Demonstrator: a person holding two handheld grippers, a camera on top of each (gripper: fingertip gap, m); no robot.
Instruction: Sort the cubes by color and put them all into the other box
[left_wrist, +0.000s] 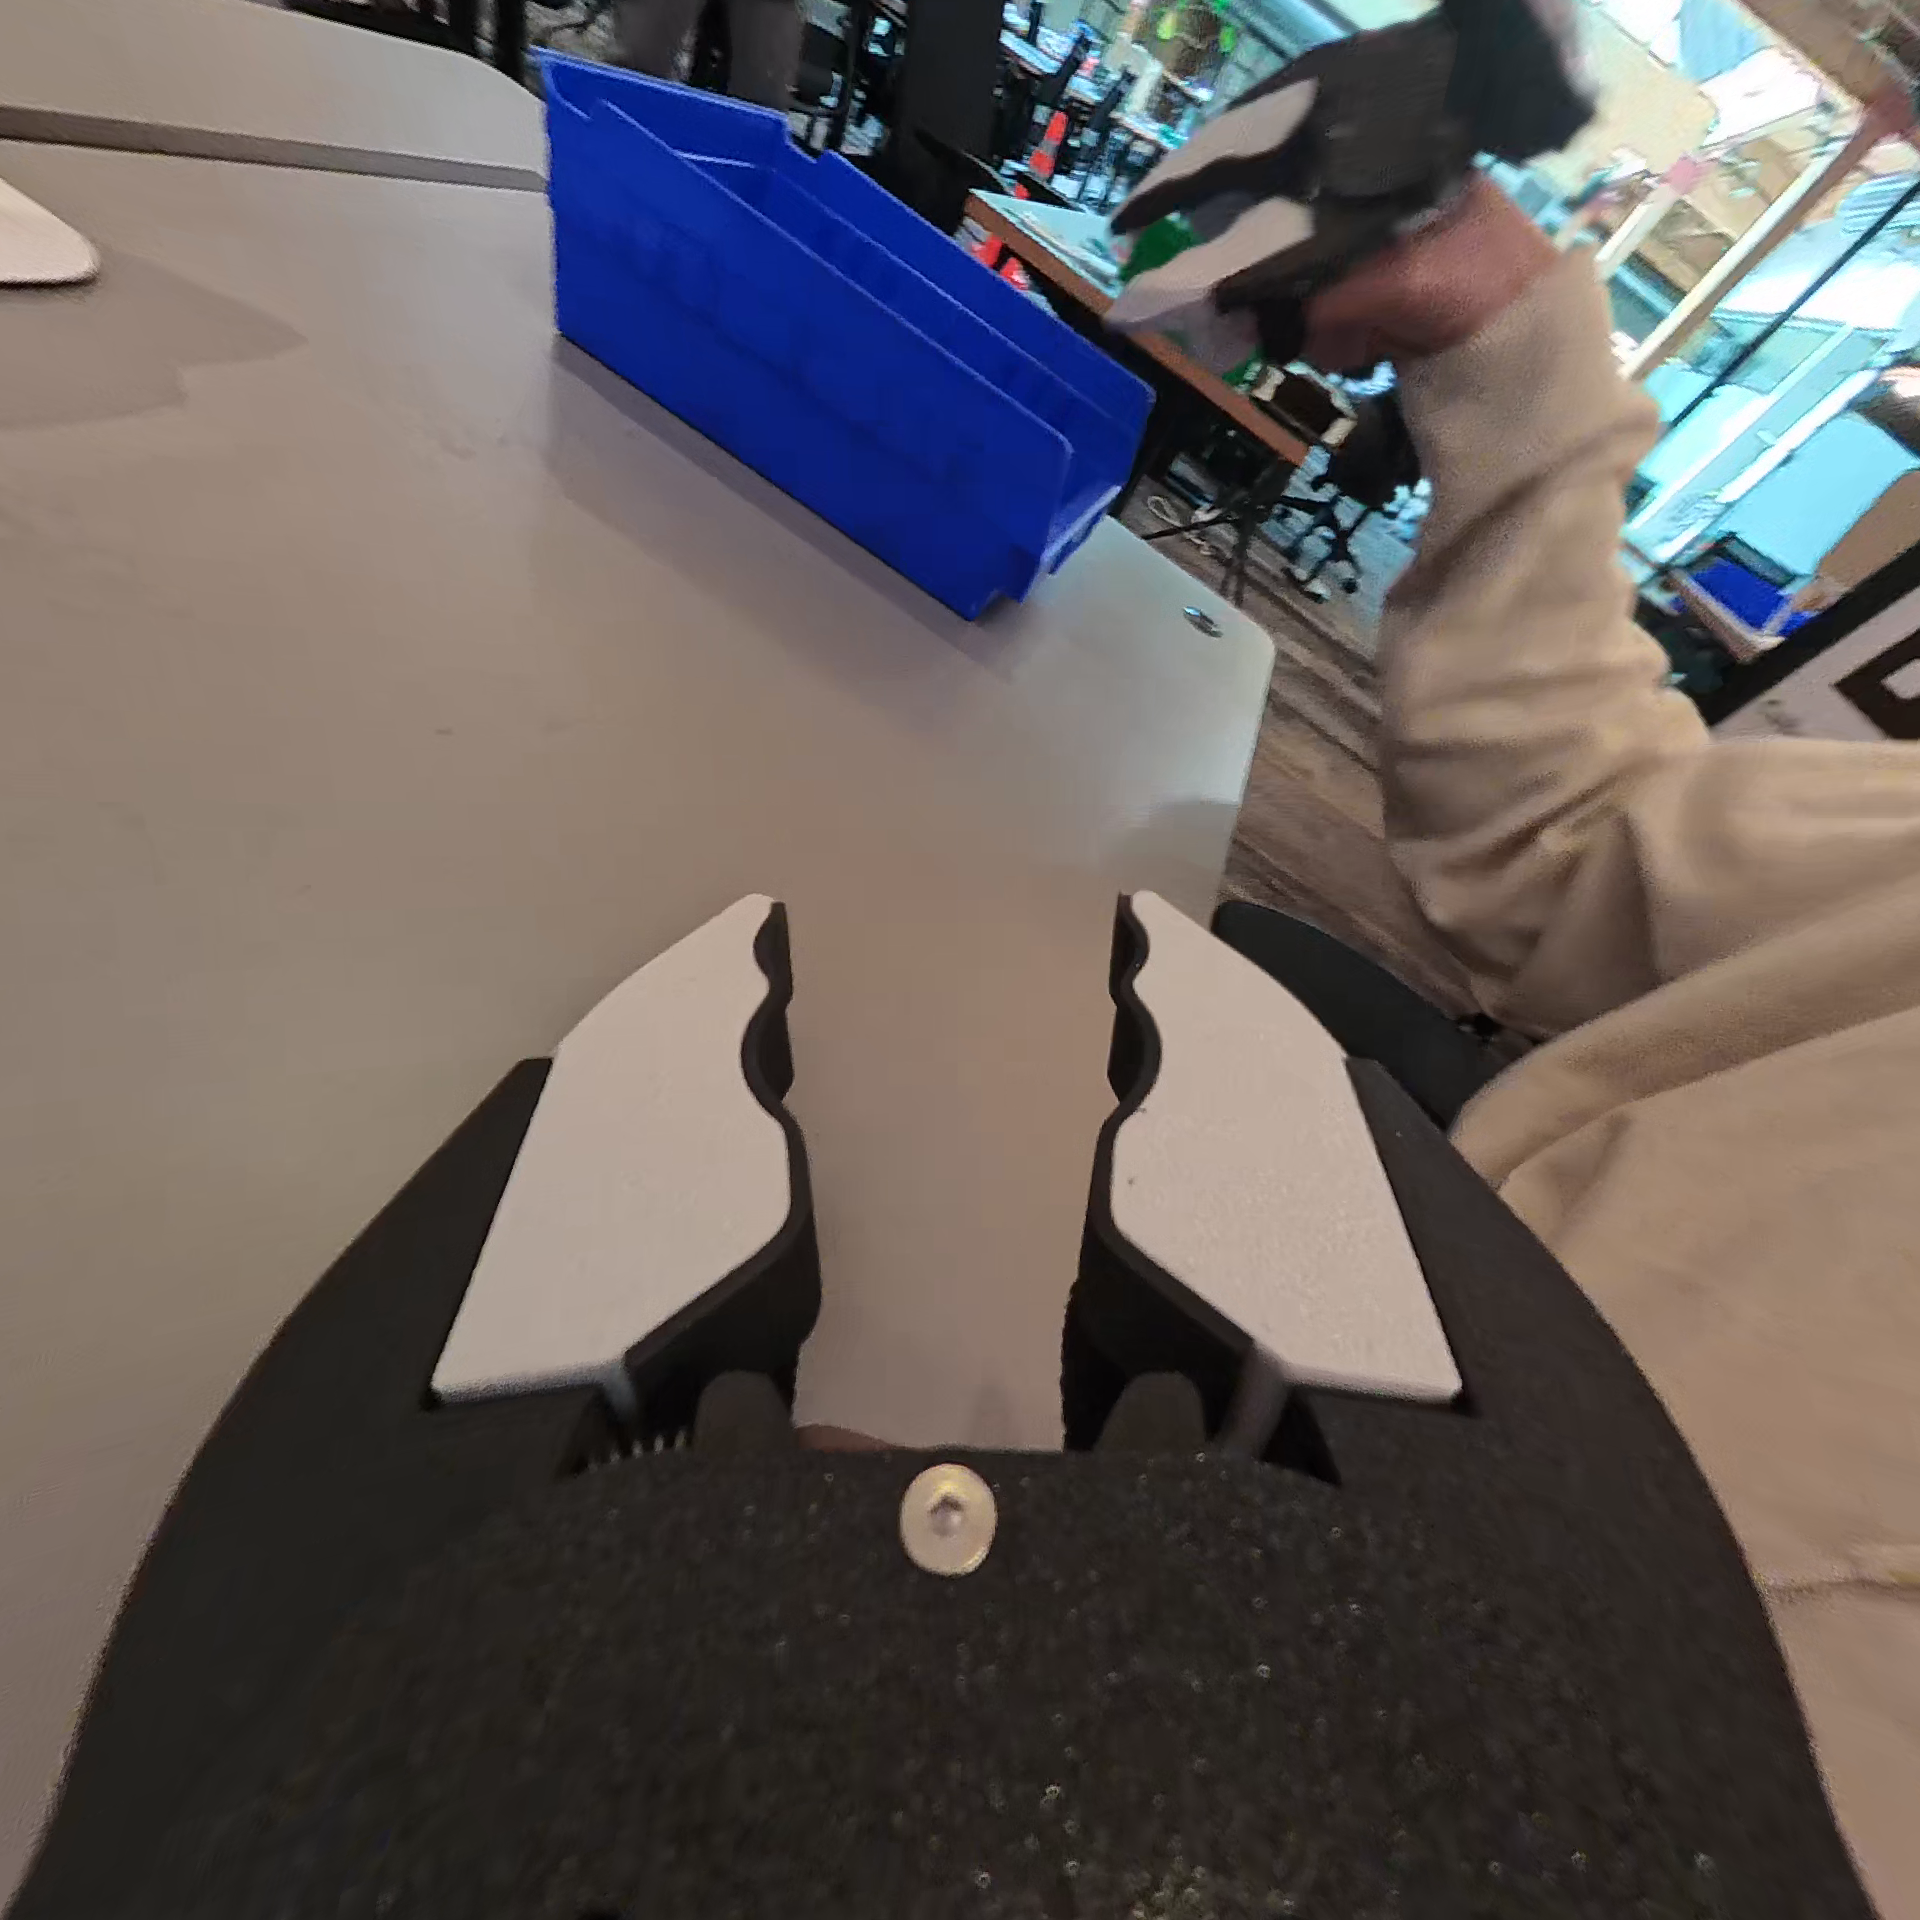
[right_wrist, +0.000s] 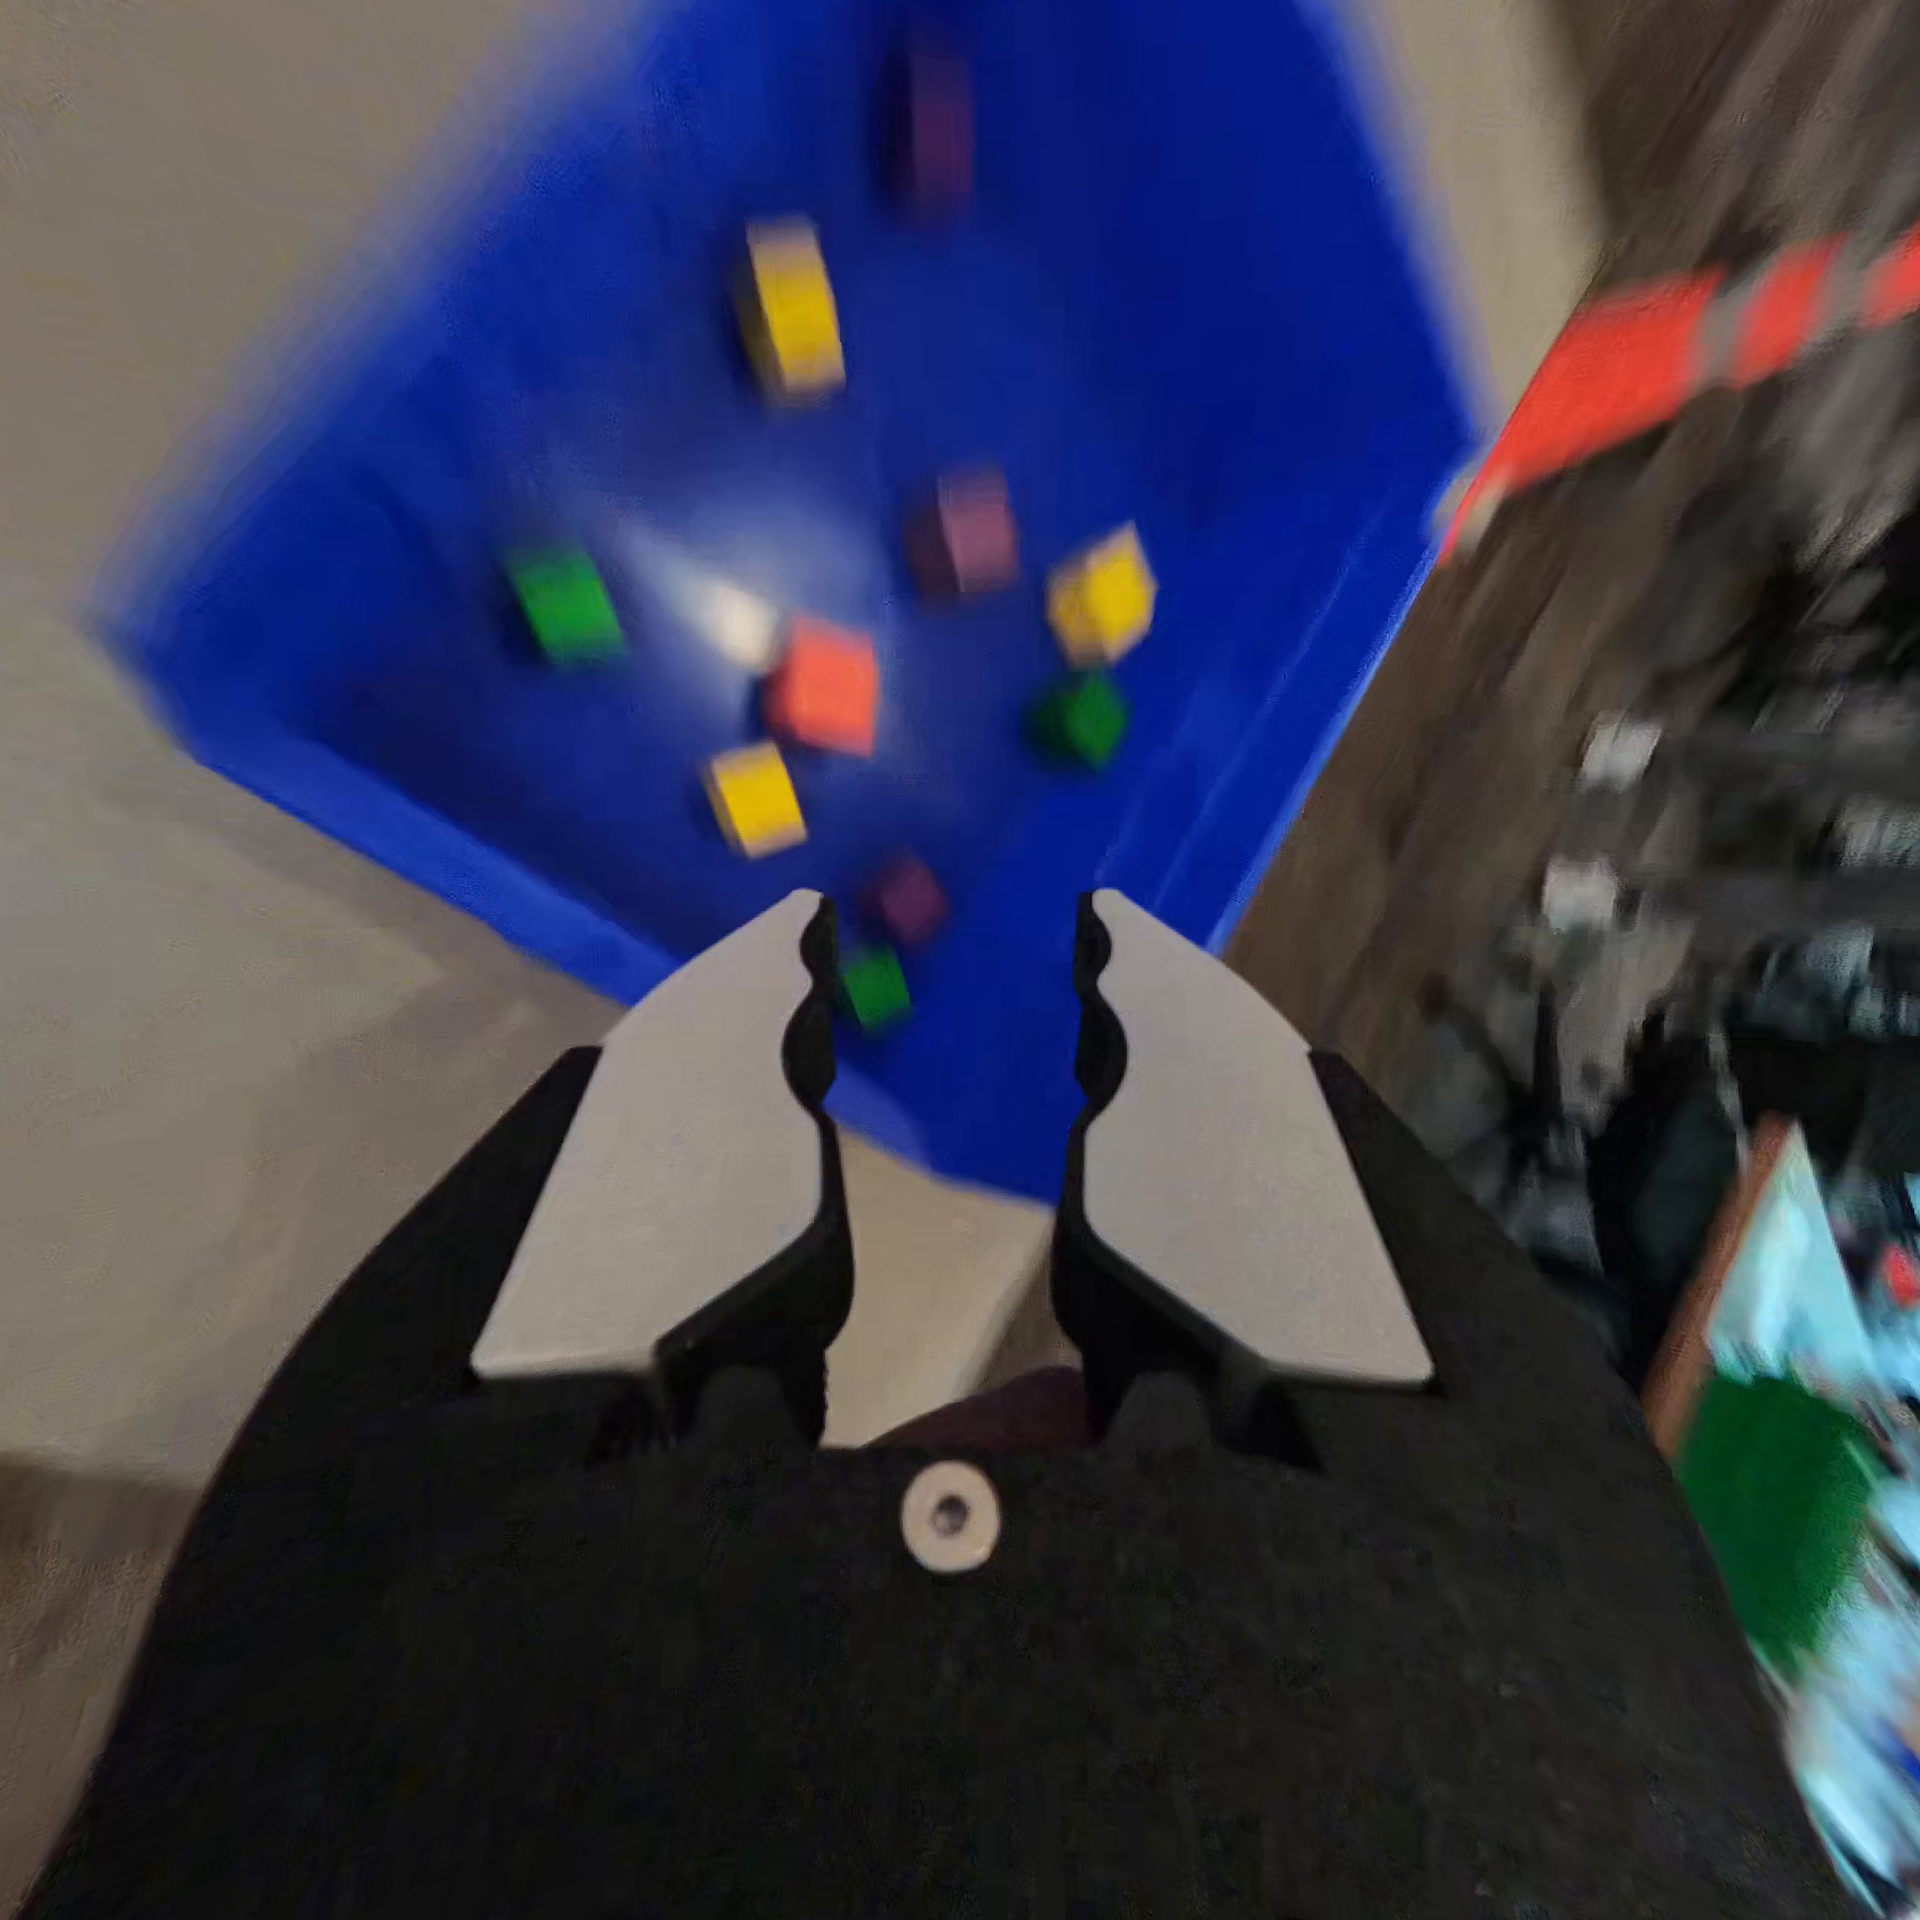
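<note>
Cubes (right_wrist: 823, 686): loose in your blue box (right_wrist: 343, 665), mixed yellow, green, purple, orange, blurred | box stands on counter (left_wrist: 312, 727) near its corner | right hand-held gripper (right_wrist: 951, 914): above box, jaws apart, empty | left hand-held gripper (left_wrist: 951, 914): over counter, jaws apart, empty.

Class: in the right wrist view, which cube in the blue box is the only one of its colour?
The orange-red cube, near the middle of the blue box. The yellow, green and purple cubes each appear more than once.
</note>
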